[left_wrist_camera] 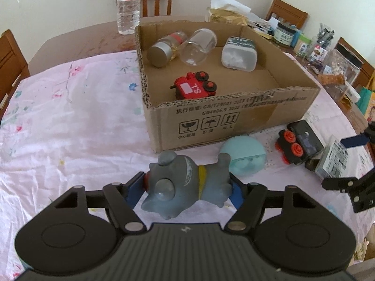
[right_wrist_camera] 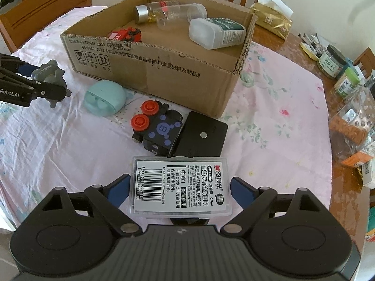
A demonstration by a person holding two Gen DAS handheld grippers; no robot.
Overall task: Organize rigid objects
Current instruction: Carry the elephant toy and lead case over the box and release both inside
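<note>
Left gripper (left_wrist_camera: 188, 188) pinches a grey toy animal (left_wrist_camera: 185, 182) between its blue pads, the toy's long axis running across from pad to pad, head toward the left pad. Right gripper (right_wrist_camera: 180, 187) straddles a clear labelled case (right_wrist_camera: 180, 186); its left pad touches the case, its right pad stands just apart. The case's long axis points forward along the fingers, toward the cardboard box (right_wrist_camera: 164, 70) on the pink tablecloth (right_wrist_camera: 281, 117).
</note>
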